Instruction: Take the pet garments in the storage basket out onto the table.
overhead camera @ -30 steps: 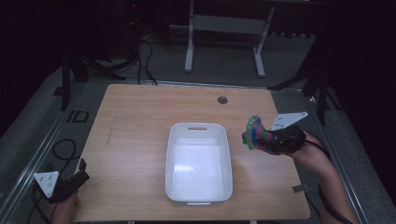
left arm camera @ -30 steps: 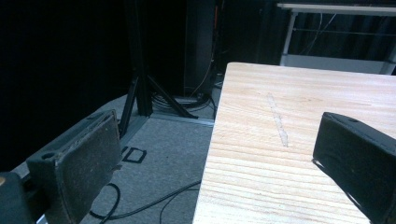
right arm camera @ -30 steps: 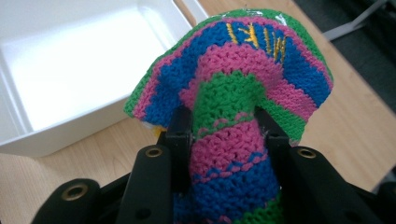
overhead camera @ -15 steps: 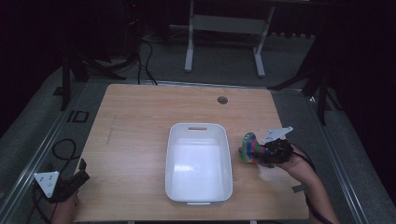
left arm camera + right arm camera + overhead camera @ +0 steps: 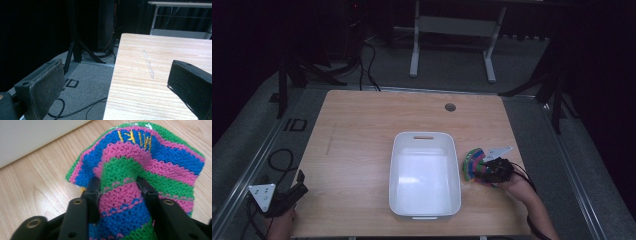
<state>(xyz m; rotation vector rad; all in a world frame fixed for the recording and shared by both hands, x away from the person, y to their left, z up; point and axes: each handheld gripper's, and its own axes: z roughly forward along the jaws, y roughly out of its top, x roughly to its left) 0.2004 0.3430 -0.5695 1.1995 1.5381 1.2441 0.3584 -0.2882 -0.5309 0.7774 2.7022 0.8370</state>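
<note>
Knitted striped cloth (image 5: 140,192) is pinched in your right gripper (image 5: 484,170), low over the desk (image 5: 362,135) just beside the empty white bin (image 5: 424,210), not yet in; left gripper (image 5: 115,82) idle, fingers wide open

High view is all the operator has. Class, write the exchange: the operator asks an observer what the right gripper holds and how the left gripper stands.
Operator: What is the striped thing beside the white bin?
Observer: A knitted cloth in pink, blue and green bands, with yellow stitched letters.
Operator: Is the right gripper really gripping it?
Observer: Yes, a fold of the knit is pinched between its jaws.
Operator: And the left gripper?
Observer: Its jaws stand wide apart with nothing between them, at the table's edge.
</note>
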